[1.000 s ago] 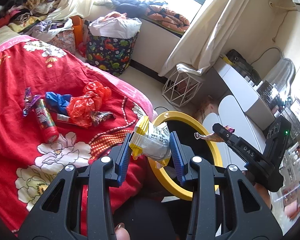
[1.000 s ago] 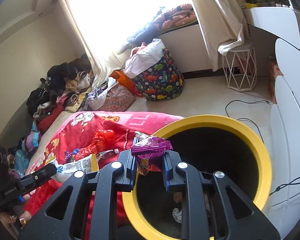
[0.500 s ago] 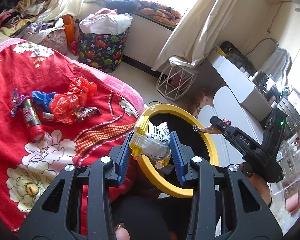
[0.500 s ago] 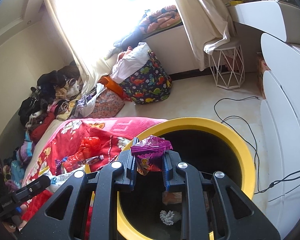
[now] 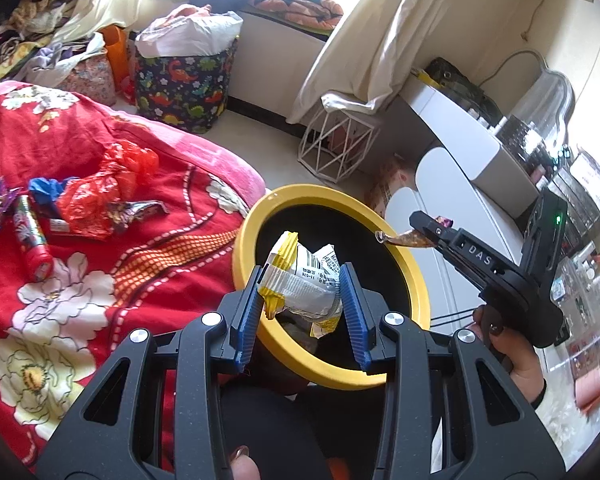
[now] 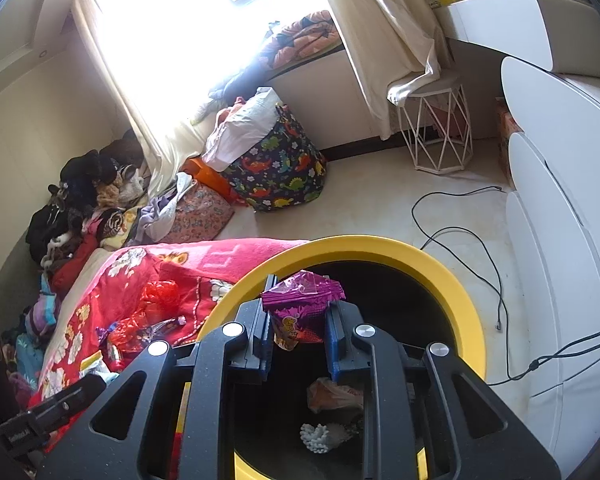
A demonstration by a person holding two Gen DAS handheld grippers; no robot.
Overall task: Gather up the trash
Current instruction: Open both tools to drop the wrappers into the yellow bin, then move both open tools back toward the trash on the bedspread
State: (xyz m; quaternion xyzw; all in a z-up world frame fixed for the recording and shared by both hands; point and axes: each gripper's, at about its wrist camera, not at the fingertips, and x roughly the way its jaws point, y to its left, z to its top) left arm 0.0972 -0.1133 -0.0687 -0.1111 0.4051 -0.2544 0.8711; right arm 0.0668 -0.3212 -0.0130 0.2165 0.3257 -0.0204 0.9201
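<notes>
My left gripper (image 5: pixel 302 292) is shut on a crumpled white and yellow wrapper (image 5: pixel 300 280), held over the near rim of the yellow-rimmed black bin (image 5: pixel 252 224). My right gripper (image 6: pixel 298 320) is shut on a purple snack wrapper (image 6: pixel 302 308), held above the bin's opening; the bin's rim shows in the right wrist view (image 6: pixel 452 268). The right gripper also shows in the left wrist view (image 5: pixel 424 228) over the bin's far side. More trash lies on the red blanket (image 5: pixel 60 280): a red plastic bag (image 5: pixel 100 196), a blue scrap (image 5: pixel 46 192), a foil wrapper (image 5: pixel 138 212) and a red tube (image 5: pixel 32 236).
Trash lies at the bin's bottom (image 6: pixel 328 420). A dinosaur-print basket (image 6: pixel 276 168) and a white wire stool (image 6: pixel 440 136) stand on the floor by the window. Black cables (image 6: pixel 480 248) run across the floor. White rounded furniture (image 6: pixel 560 200) stands right of the bin.
Both grippers have moved further over the bin with their wrappers. The bin's inside and the trash at its bottom show more fully in the right wrist view.
</notes>
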